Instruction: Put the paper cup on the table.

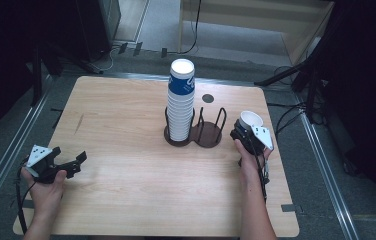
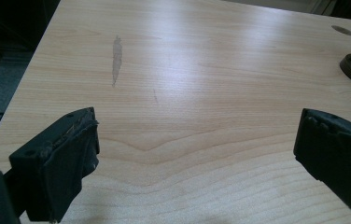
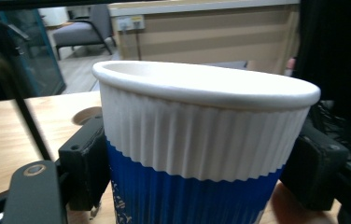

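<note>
Right gripper (image 1: 246, 134) clamped on 1 paper cup (image 3: 201, 140), white ribbed band on top, blue below, mouth up, jaws pressing both sides. Held just right of the dark 2-bay wire holder (image 1: 196, 131). Tall cup stack (image 1: 181, 100) upright in its left bay. Left gripper (image 1: 71, 162) spread wide, nothing between, low over the wooden table (image 1: 126, 190) near its left edge.

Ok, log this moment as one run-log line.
left gripper: open, empty, low over table | right gripper: shut on single cup | cup stack: in left ring of holder | right ring: empty
</note>
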Motion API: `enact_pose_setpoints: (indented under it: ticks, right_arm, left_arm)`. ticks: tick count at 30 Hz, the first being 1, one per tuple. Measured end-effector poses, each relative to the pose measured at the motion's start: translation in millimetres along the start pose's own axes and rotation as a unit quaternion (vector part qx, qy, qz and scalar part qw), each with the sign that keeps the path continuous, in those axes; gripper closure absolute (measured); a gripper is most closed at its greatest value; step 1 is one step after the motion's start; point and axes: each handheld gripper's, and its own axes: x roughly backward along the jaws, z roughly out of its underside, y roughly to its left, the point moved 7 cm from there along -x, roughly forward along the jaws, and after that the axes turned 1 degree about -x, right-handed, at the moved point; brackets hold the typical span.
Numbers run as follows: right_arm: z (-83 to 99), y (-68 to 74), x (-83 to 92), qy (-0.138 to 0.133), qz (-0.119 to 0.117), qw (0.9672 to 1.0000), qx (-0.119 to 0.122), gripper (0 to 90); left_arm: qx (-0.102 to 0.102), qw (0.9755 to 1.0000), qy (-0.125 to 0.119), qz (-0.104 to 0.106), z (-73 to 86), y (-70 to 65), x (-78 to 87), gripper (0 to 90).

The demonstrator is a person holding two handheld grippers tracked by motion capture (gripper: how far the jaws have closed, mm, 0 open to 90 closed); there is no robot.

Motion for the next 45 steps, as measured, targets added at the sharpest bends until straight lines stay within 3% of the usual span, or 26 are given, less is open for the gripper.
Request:
enact_pose_setpoints:
  ticks: [15, 20, 24, 30, 32, 33, 36, 39, 45]
  right_arm:
    - [14.0, -2.6, -9.2, 0.015, 0.026, 0.9994, 0.020, 19.6]
    - [14.5, -4.8, -9.0, 0.021, 0.026, 0.9993, 0.019, 19.3]
    - [16.8, -6.8, -8.1, 0.041, 0.022, 0.9989, 0.005, 16.7]
    - [17.7, -7.4, -7.0, 0.047, 0.021, 0.9985, 0.016, 13.3]
    - [18.0, -7.1, -6.2, 0.050, 0.019, 0.9984, 0.020, 11.8]
    - [18.2, -5.9, -4.9, 0.058, 0.013, 0.9980, 0.021, 2.8]
    - [17.7, -5.1, -3.1, 0.064, 0.006, 0.9977, 0.018, 0.0]
    - [12.7, -0.6, 2.4, 0.055, -0.015, 0.9977, 0.037, 0.0]
    - [6.5, 2.3, 11.7, 0.057, -0.027, 0.9974, 0.036, 0.0]
  left_arm:
    - [0.000, 1.0000, 0.002, 0.000, 0.2, -0.1, -0.2, 1.1]
    - [-0.001, 1.0000, 0.002, 0.000, 0.2, -0.2, -0.2, 1.1]
    - [0.000, 1.0000, 0.002, 0.000, 0.2, 0.1, -0.5, 1.1]
    - [0.001, 1.0000, 0.002, 0.000, 0.2, 0.1, -0.6, 1.1]
    - [0.001, 1.0000, 0.002, 0.000, 0.2, 0.2, -0.6, 1.1]
    - [0.001, 1.0000, 0.003, 0.000, 0.2, 0.2, -0.6, 1.1]
    - [0.002, 1.0000, 0.003, -0.001, 0.2, 0.4, -0.7, 1.1]
    - [0.003, 1.0000, 0.003, -0.001, 0.2, 0.7, -0.5, 1.1]
    - [0.003, 1.0000, 0.003, -0.001, 0.2, 0.8, -0.5, 1.1]
